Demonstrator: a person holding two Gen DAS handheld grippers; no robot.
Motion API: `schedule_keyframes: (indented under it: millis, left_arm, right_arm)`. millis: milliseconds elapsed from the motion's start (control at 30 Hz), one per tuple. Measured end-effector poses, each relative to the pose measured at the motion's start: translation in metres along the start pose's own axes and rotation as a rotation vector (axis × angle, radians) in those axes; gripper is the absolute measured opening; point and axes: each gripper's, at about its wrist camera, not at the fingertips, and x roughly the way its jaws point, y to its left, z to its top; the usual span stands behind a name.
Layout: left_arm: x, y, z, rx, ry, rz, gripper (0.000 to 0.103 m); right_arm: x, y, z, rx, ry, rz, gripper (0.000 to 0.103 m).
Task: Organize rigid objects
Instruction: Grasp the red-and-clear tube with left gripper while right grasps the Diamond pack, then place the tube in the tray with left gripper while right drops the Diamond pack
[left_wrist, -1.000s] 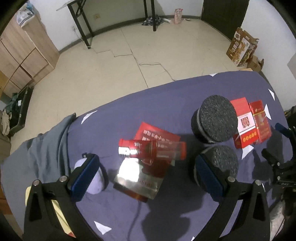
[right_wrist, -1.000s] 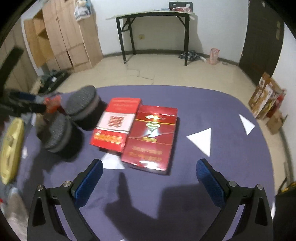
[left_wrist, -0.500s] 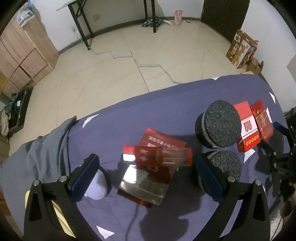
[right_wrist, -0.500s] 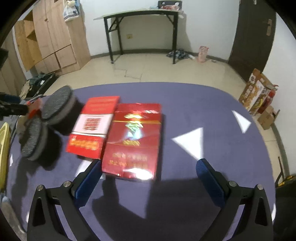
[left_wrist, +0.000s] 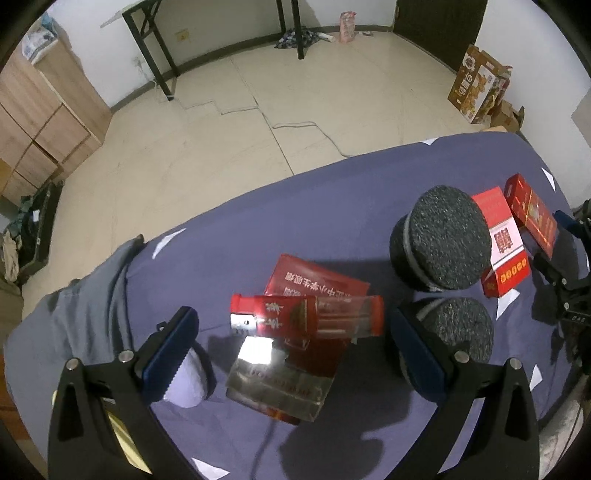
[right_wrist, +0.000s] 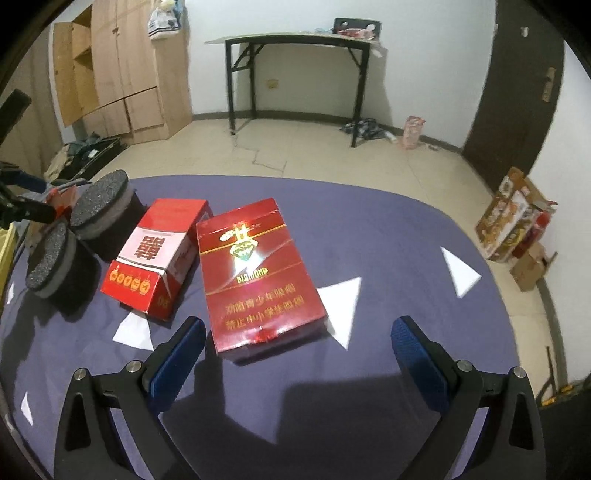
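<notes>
My left gripper (left_wrist: 291, 356) is open above a red-and-clear case (left_wrist: 306, 317) that lies across a flat glossy red packet (left_wrist: 295, 354) on the purple tablecloth (left_wrist: 236, 236). Two black cylinders with foam tops (left_wrist: 443, 243) (left_wrist: 456, 338) stand just to its right. My right gripper (right_wrist: 299, 354) is open too, with the near end of a dark red Diamond box (right_wrist: 258, 277) between its fingers (right_wrist: 177, 354) without touching them. A red-and-white box (right_wrist: 155, 254) lies against that box's left side. The same two cylinders (right_wrist: 103, 214) (right_wrist: 55, 266) stand further left.
A grey cloth (left_wrist: 85, 314) hangs over the table's left end, with a small white round object (left_wrist: 184, 380) beside my left finger. White triangles (right_wrist: 343, 306) pattern the tablecloth. Beyond the table are a black-legged desk (right_wrist: 295, 44), wooden cupboards (right_wrist: 110, 74) and cardboard boxes (right_wrist: 513, 218).
My right gripper has moved closer to the dark red box, which now looks larger and lies between the fingers. The left gripper has shifted only slightly over the case.
</notes>
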Motion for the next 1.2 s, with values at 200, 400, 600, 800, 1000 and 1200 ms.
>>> schedule_keyframes:
  millis: [200,400,600,800,1000,1200]
  left_arm:
    - [0.011,-0.006,0.004,0.009,0.026,-0.016,0.103]
    - [0.01,-0.002,0.003,-0.02,0.01,-0.021,0.084]
    - [0.005,0.004,-0.004,-0.053,-0.008,-0.076,0.083]
    - [-0.047,0.015,-0.028,-0.073,-0.066,-0.118,0.083]
    - [-0.12,0.059,-0.083,-0.182,-0.159,-0.132,0.083]
    - [-0.182,0.135,-0.164,-0.288,-0.202,-0.039,0.083]
  right_arm:
    - [0.003,-0.003,0.013,-0.05,-0.014,0.056,0.103]
    - [0.015,-0.002,0.019,-0.089,-0.011,0.049,0.082]
    - [0.016,0.003,0.015,-0.1,-0.008,0.041,0.059]
    - [-0.013,0.0,-0.006,-0.085,-0.004,0.004,0.057]
    - [-0.084,0.005,-0.004,-0.052,-0.087,0.032,0.056]
    - [-0.162,0.093,0.035,-0.171,-0.159,0.182,0.056]
